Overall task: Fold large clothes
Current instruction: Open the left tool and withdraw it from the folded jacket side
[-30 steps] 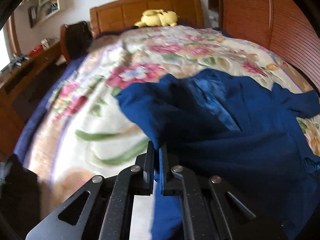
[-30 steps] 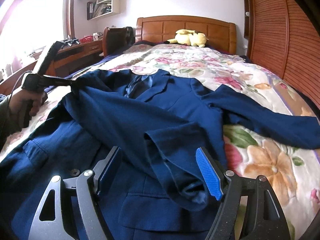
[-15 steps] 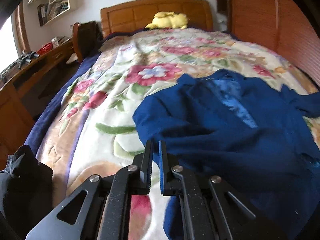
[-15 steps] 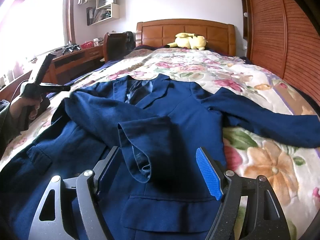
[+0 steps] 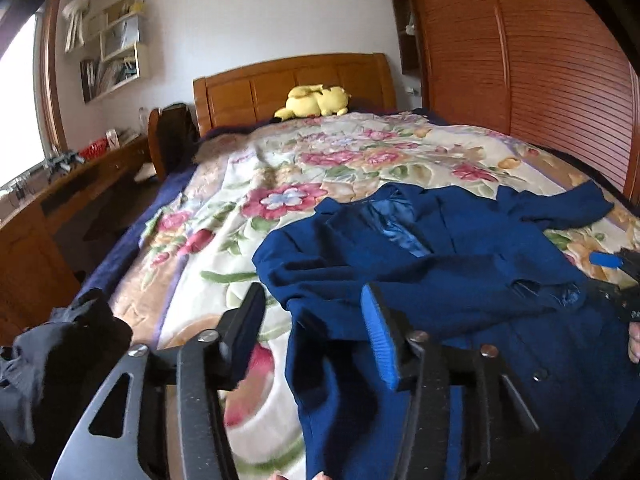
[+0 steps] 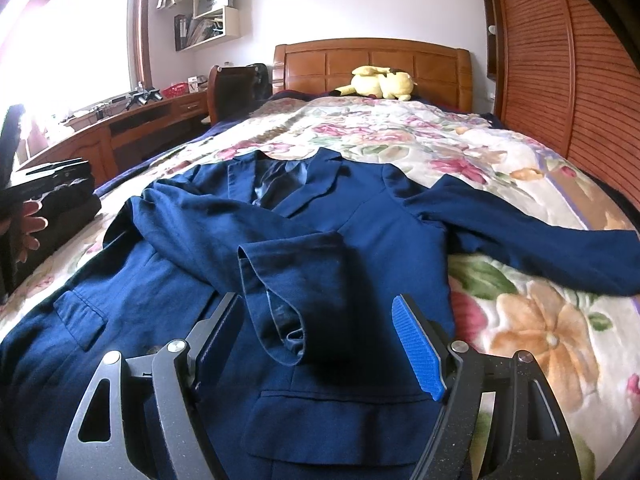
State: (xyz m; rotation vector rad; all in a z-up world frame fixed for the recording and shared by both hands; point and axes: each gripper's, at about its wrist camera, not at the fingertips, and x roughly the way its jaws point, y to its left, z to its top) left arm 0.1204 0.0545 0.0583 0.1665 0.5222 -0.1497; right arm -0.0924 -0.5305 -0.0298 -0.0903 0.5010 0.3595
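navy jacket (image 6: 360, 240) flat on floral blanket (image 6: 500, 152), left gripper (image 5: 316, 332) jaws just parted, empty, right gripper (image 6: 320, 340) wide, empty

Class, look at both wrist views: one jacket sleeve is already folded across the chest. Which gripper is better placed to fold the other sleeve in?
Right gripper: open, and nearer the outstretched sleeve. The left gripper is at the opposite edge.

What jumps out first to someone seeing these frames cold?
The navy blazer spread face-up across the floral bedspread, one sleeve folded over its chest and the other stretched out to the side. Next, the yellow plush toy lying against the wooden headboard at the far end of the bed. Both the left gripper and the right gripper stand open over the blazer, holding nothing.
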